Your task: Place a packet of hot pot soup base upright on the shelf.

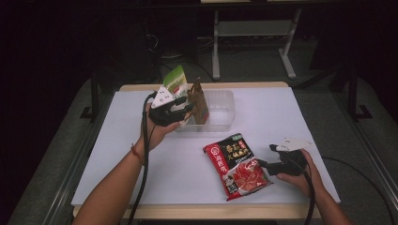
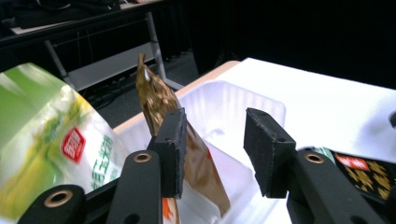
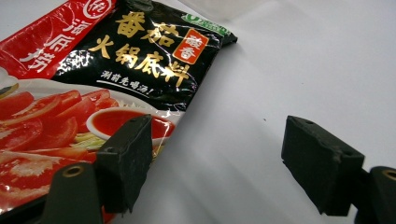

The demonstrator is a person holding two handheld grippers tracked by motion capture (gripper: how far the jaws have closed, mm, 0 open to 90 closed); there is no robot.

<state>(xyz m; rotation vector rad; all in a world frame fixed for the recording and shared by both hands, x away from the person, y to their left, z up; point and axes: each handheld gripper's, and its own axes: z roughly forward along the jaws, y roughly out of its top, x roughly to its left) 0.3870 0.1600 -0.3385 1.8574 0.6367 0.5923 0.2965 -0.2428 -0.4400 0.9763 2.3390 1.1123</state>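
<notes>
Two packets in tub: brown packet, green packet; one red packet outside.

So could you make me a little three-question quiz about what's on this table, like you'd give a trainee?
1. True or false: the brown packet stands inside the clear plastic tub.
2. Which packet lies flat on the white table by the right gripper?
A. the green packet
B. the red and black packet
C. the brown packet
3. Fill in: the left gripper has its jaws ____, with nothing pressed between them.

Key: 1 true; 2 B; 3 open.
</notes>
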